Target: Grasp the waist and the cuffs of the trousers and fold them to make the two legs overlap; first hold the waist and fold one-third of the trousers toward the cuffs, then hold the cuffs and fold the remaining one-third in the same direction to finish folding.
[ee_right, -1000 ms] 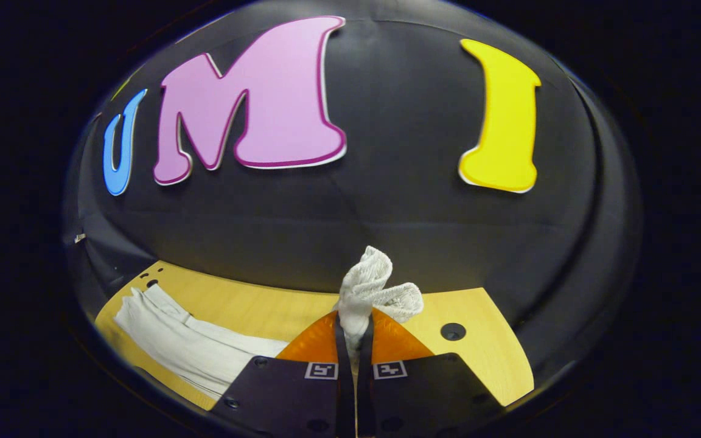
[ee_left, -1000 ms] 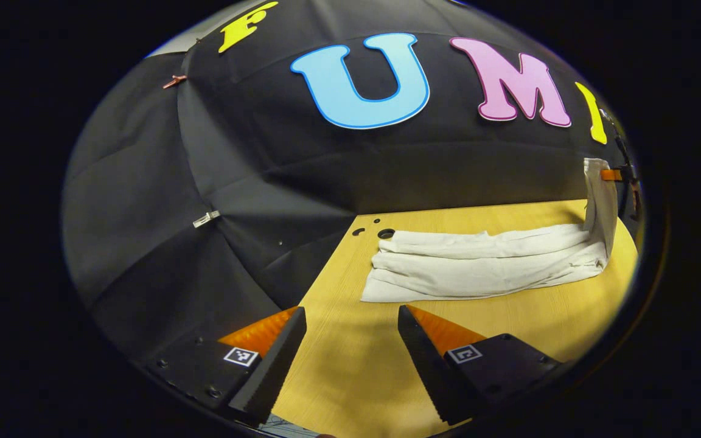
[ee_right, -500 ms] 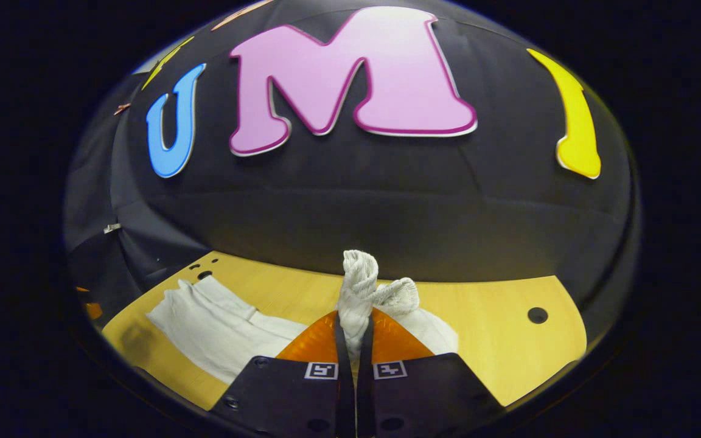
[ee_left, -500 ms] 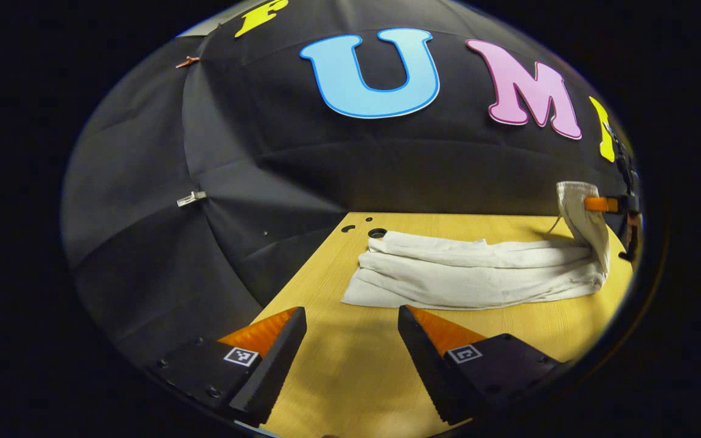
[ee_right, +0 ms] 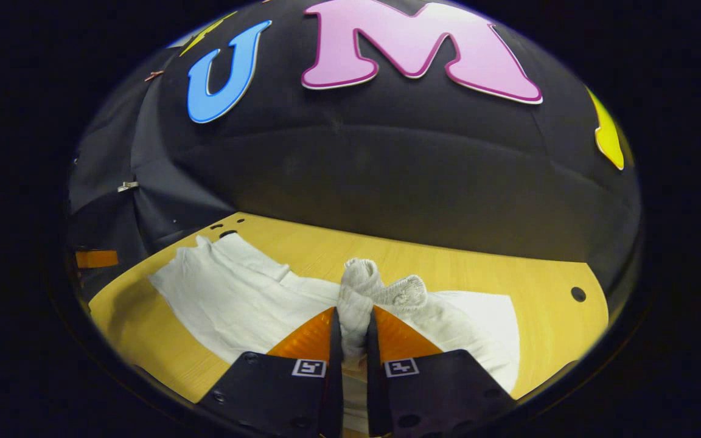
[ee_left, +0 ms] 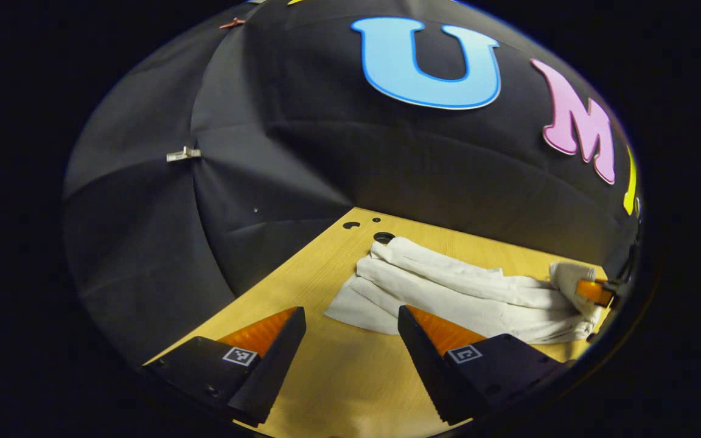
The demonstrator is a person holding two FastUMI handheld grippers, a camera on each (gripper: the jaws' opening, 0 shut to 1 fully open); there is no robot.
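On the bench (ee_left: 338, 377): white trousers (ee_left: 448, 292) lying folded | right gripper (ee_right: 353, 340) fingers pinching bunched trousers cloth | left gripper (ee_left: 350, 340) fingers spread, holding nothing

The white trousers (ee_left: 460, 292) lie lengthwise on the wooden desk (ee_left: 338, 377), the two legs laid one over the other in soft, wrinkled layers. One end lies flat near the desk's holes at the far corner. The other end (ee_right: 366, 289) is bunched and pinched up off the cloth, a ribbed edge curling over beside it.
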